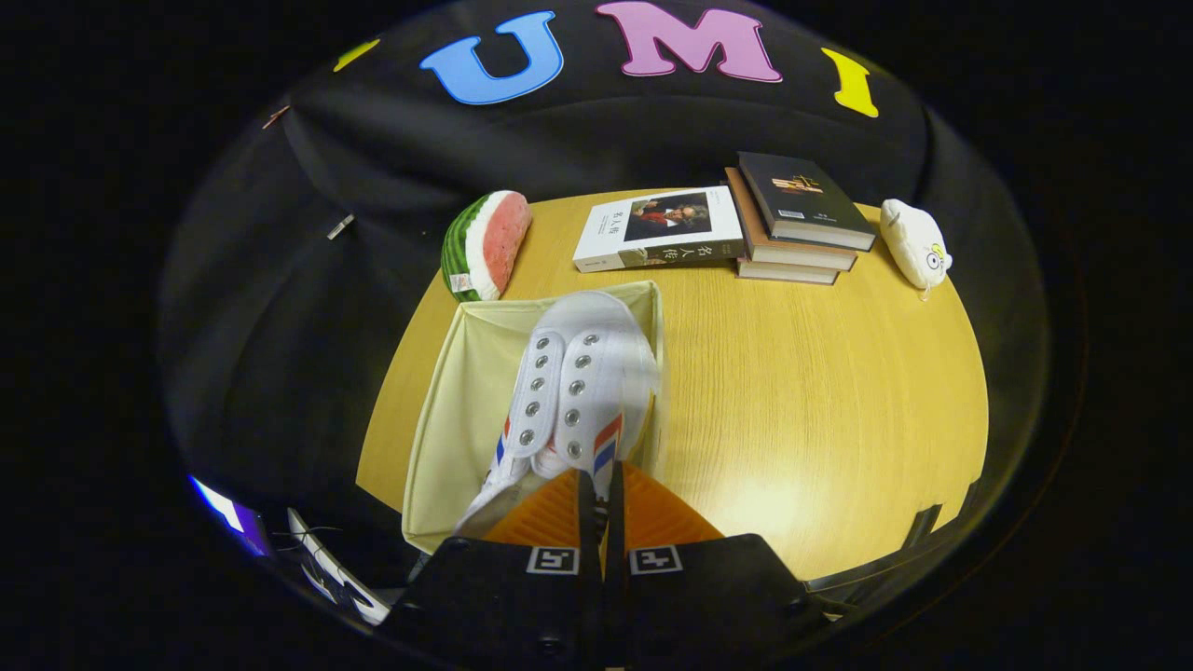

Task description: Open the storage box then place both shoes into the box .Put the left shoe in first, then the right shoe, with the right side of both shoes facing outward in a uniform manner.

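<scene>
The hand-held gripper, fingers nearly closed, pinched the heel of a white shoe over the open storage box; books lay at 1 o'clock; their cover writing was unreadable.

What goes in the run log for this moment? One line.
gripper: shut on shoe | shoe: over open storage box | table: books, watermelon plush

Staged recording booth, black cloth wall, round wooden table, stacked books, plush toys
</scene>
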A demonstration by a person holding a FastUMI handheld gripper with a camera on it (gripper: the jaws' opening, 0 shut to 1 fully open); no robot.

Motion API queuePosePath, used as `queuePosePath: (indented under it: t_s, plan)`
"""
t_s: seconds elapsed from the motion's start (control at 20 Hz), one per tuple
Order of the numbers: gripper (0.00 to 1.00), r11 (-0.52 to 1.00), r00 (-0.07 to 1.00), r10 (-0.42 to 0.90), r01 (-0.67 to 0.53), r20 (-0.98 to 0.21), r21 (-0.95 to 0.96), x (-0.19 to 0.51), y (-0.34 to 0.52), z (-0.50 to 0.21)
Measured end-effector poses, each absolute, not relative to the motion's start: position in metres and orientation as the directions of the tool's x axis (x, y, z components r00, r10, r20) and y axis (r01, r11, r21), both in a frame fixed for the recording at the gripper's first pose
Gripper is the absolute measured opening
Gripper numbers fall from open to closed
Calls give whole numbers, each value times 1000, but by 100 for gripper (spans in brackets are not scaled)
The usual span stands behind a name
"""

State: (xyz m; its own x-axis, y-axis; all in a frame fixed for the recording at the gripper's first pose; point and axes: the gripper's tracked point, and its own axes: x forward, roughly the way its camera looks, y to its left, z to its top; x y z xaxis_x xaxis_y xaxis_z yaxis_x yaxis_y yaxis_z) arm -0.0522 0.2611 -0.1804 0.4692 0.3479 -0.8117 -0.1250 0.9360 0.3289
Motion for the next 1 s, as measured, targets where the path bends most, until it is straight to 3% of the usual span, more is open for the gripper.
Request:
queuePosePath:
  t_s: [0.4,0.45,0.5,0.65,0.75,1.0]
  plan:
    - [5,941,466,333,-116,-820,317,-55,262,-195]
    - [10,925,460,375,-120,-805,361,-56,273,-192]
    - [23,928,468,367,-129,-804,348,-56,271,-189]
    - [93,937,545,348,-180,-763,299,-41,262,-175]
    - [99,941,574,339,-196,-746,277,-36,258,-168]
    - [100,950,598,312,-186,-738,250,-33,235,-171]
